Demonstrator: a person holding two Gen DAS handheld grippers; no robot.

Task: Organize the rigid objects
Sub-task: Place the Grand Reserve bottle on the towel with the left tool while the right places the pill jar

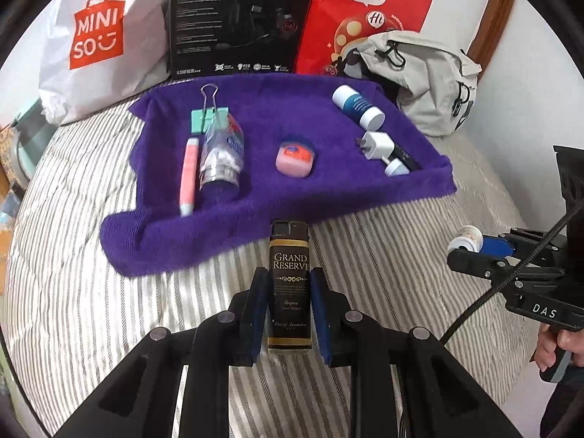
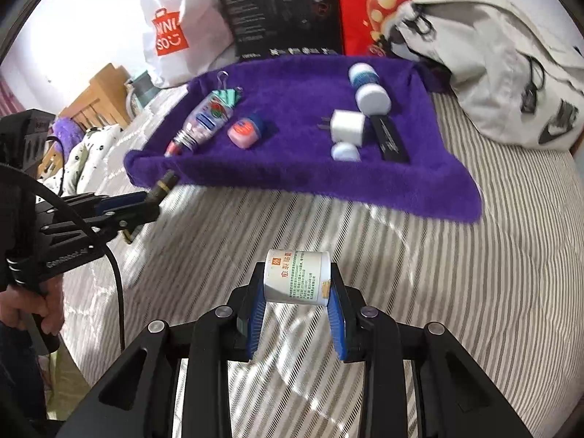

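Both grippers loaded over the striped bed (image 2: 456,292): left gripper (image 1: 288,284) has its jaws clamped on a black "Grand Reserve" lighter (image 1: 289,284), upright between the blue pads, just short of the purple towel (image 1: 292,197). Right gripper (image 2: 296,284) has jaws pinched on the ends of a small white jar (image 2: 297,277) lying sideways, near the towel's front edge. Towel carries a binder clip (image 1: 206,116), pink pen (image 1: 189,171), clear bottle (image 1: 222,157), pink tin (image 1: 295,158), white plug (image 1: 377,144), blue-white tube (image 1: 357,106).
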